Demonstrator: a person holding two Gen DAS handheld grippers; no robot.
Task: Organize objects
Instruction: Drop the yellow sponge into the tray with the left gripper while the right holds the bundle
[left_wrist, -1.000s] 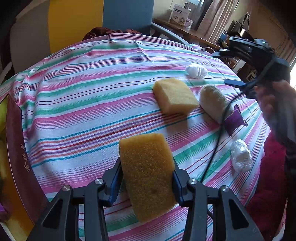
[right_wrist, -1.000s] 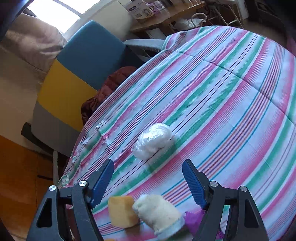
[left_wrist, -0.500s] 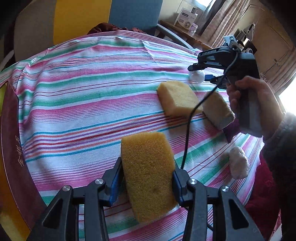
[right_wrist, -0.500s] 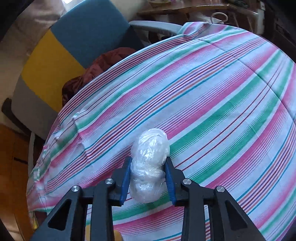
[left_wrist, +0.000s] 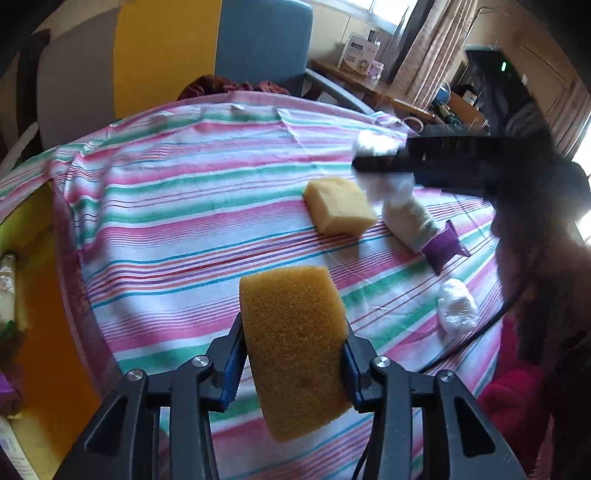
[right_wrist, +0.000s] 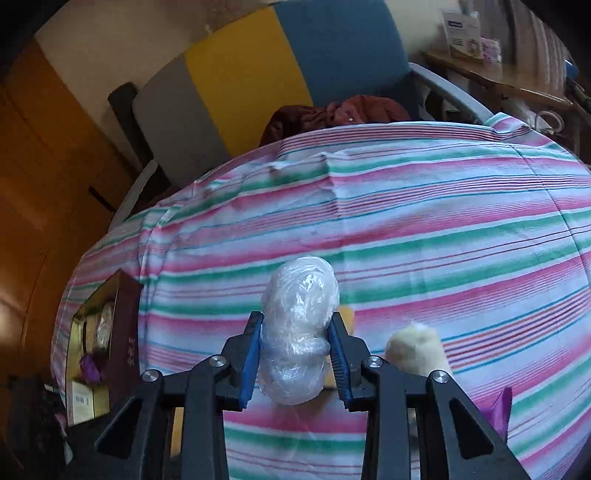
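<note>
My left gripper (left_wrist: 293, 354) is shut on a dark yellow sponge (left_wrist: 295, 347) and holds it above the striped tablecloth (left_wrist: 184, 229). My right gripper (right_wrist: 295, 354) is shut on a white plastic-wrapped ball (right_wrist: 299, 332) and holds it off the table; it shows blurred in the left wrist view (left_wrist: 443, 166). A lighter yellow sponge (left_wrist: 340, 205), a cream fuzzy roll (left_wrist: 408, 221) with a purple piece (left_wrist: 443, 247) and a second wrapped ball (left_wrist: 456, 306) lie on the cloth at the right.
An open box (right_wrist: 99, 343) with a dark red wall and several items inside sits at the table's left edge; it also shows in the left wrist view (left_wrist: 33, 314). A chair with grey, yellow and blue panels (right_wrist: 258, 74) stands behind the table.
My right gripper closed on the wrapped ball, lifted it off the cloth and swung left. My left gripper kept holding the sponge and rose a little.
</note>
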